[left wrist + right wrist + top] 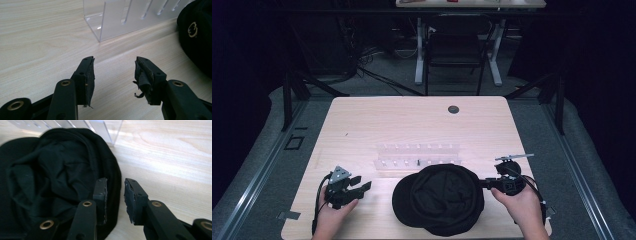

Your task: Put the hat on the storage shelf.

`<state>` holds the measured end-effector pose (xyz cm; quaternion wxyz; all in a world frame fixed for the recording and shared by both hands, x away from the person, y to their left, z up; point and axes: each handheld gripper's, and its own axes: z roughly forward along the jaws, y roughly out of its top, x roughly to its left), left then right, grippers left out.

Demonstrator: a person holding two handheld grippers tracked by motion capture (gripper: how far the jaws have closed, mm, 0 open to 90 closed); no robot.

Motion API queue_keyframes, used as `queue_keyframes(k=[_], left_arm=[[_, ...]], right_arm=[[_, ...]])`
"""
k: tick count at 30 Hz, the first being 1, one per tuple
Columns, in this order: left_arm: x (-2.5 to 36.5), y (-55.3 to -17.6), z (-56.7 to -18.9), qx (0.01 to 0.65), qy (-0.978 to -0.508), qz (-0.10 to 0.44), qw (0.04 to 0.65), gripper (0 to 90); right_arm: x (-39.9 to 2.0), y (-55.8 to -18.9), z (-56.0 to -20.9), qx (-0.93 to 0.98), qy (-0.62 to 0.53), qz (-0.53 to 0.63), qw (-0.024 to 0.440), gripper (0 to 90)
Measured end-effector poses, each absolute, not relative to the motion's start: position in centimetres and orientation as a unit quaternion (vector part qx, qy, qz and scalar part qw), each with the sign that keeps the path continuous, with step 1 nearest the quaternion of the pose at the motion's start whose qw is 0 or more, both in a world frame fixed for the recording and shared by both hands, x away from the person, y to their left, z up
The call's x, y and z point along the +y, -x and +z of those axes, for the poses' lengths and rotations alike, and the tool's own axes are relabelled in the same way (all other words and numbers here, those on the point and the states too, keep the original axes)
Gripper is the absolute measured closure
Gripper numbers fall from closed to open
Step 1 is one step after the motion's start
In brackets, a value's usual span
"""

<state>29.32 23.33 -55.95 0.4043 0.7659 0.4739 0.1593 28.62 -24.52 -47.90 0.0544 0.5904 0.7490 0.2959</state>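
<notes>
A black cap [438,199] lies upside down at the front middle of the wooden table [412,120], its hollow inside facing up. My right gripper [486,184] reaches the cap's right edge. In the right gripper view its jaws [115,181] stand apart, the left one over the cap [55,175] and the right one over bare wood, with the rim running between them and no pad pressing on it. My left gripper [360,183] rests to the left of the cap, apart from it. It is open [115,75] over bare wood, with the cap [197,37] at the far right.
A clear acrylic slotted rack [417,155] stands just behind the cap, close to my left gripper's front [130,17]. A small dark piece [418,162] sits in it. A round cable hole [453,109] is at the table's back. A chair [455,47] stands beyond the table.
</notes>
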Motion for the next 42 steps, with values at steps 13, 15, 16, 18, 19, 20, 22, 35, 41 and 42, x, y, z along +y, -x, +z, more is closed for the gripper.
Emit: queue_keyframes(k=[13, 15, 16, 18, 19, 20, 22, 35, 41, 42], left_arm=[[23.2, -29.3, -56.0, 0.471, -0.769, 0.158, 0.402, 50.0], [23.2, -29.3, -56.0, 0.47, -0.77, 0.157, 0.401, 49.9], [23.2, -29.3, -56.0, 0.471, -0.77, 0.157, 0.401, 49.9], [23.1, -29.3, -56.0, 0.471, -0.77, 0.156, 0.401, 50.0], [23.1, -29.3, -56.0, 0.471, -0.769, 0.158, 0.402, 49.9], [23.1, -29.3, -56.0, 0.472, -0.769, 0.158, 0.402, 49.9], [23.1, -29.3, -56.0, 0.472, -0.769, 0.158, 0.402, 50.0], [23.1, -29.3, -56.0, 0.47, -0.772, 0.155, 0.399, 49.9], [23.1, -29.3, -56.0, 0.471, -0.77, 0.157, 0.4, 49.9], [23.1, -29.3, -56.0, 0.471, -0.77, 0.158, 0.4, 49.9]], right_arm=[[-24.4, -30.2, -49.9, 0.76, -0.602, 0.246, -0.011, 74.8], [-24.5, -30.7, -50.1, 0.757, -0.606, 0.242, -0.028, 74.6], [-24.6, -30.9, -50.2, 0.76, -0.604, 0.239, -0.032, 74.7], [-24.6, -31.3, -50.4, 0.762, -0.601, 0.238, -0.039, 74.9], [-24.6, -31.5, -50.3, 0.762, -0.602, 0.233, -0.046, 74.9], [-24.6, -31.7, -50.3, 0.764, -0.6, 0.229, -0.052, 75.1], [-24.5, -32.0, -50.5, 0.76, -0.606, 0.229, -0.059, 76.0], [-24.4, -33.4, -51.2, 0.772, -0.595, 0.186, -0.122, 81.6], [-24.2, -33.5, -51.2, 0.77, -0.595, 0.185, -0.134, 84.9], [-24.3, -33.6, -51.2, 0.775, -0.59, 0.179, -0.139, 85.3]])
